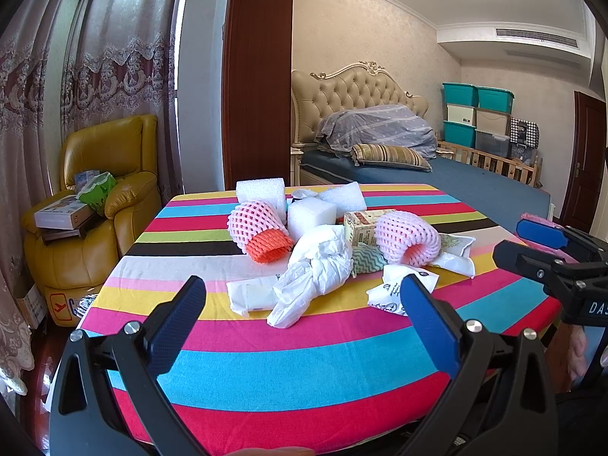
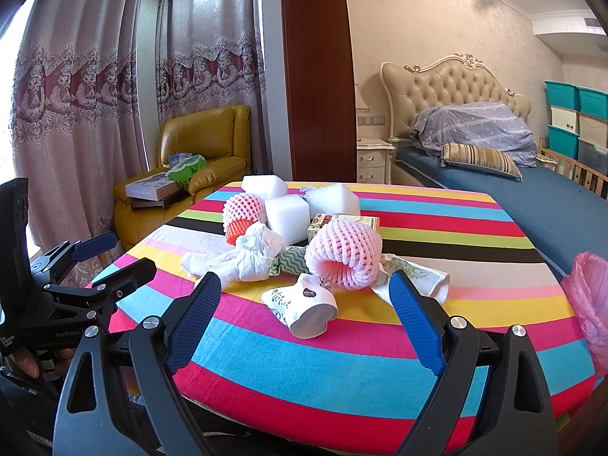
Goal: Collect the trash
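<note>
The left gripper (image 1: 302, 304) is wide open over the striped table (image 1: 304, 364), holding nothing. The trash sits in a pile in the middle: a net (image 1: 258, 230) on the left, foam blocks (image 1: 311, 214) behind, a white bag (image 1: 319, 269), then a cup (image 2: 304, 306). The right gripper (image 2: 306, 306) is wide open too, near the cup. A pink bag (image 2: 587, 300) hangs at the table's right edge.
</note>
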Available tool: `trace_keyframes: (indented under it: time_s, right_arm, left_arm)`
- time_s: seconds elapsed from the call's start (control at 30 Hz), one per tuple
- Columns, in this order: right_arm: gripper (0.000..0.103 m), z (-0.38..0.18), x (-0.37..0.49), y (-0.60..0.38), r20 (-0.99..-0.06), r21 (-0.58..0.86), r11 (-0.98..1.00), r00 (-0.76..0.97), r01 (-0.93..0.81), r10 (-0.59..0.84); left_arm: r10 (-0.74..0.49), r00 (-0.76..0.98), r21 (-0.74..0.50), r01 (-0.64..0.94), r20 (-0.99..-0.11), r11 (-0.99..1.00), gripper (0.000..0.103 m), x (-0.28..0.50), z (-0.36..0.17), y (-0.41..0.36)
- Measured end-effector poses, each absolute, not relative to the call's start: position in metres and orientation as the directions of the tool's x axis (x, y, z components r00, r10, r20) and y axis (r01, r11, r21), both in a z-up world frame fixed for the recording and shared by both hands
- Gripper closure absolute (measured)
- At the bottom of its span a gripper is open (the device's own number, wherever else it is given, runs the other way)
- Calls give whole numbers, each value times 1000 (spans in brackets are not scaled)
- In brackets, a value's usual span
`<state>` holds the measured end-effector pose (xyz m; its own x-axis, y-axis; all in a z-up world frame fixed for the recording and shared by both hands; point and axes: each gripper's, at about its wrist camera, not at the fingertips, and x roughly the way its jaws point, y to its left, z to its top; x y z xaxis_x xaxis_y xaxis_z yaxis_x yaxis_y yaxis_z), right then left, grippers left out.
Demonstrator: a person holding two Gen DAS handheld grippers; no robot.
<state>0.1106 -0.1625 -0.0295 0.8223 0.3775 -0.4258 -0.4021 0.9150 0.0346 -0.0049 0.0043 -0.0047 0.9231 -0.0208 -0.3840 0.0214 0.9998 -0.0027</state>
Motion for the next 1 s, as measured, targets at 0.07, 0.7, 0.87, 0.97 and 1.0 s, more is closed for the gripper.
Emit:
trace_keyframes:
  time_s: [0.07, 0.7, 0.87, 0.97, 1.0]
  right_arm:
    - [18, -29, 111, -164, -423, 35, 914, 823, -403, 379]
    - [18, -76, 172, -151, -616, 55, 894, 690, -445, 381]
    - [22, -95, 200, -134, -667, 52, 882, 641, -469, 381]
    - [29, -105, 210, -128, -688, 49, 875, 619, -481, 379]
    - [36, -108, 213, -126, -699, 50, 874, 608, -484, 377]
  left_arm:
    - [-21, 922, -4, 21, -386, 1000, 4, -4, -5, 4]
    - [31, 782, -22, -57, -623, 998, 4, 46, -50, 40]
    - [30, 746, -22, -60, -666, 998, 4, 66, -68, 51]
    - [-11, 709, -67, -51, -705, 996, 4, 80, -77, 59]
    - [-29, 698, -82, -42, -715, 996, 4, 84, -79, 59]
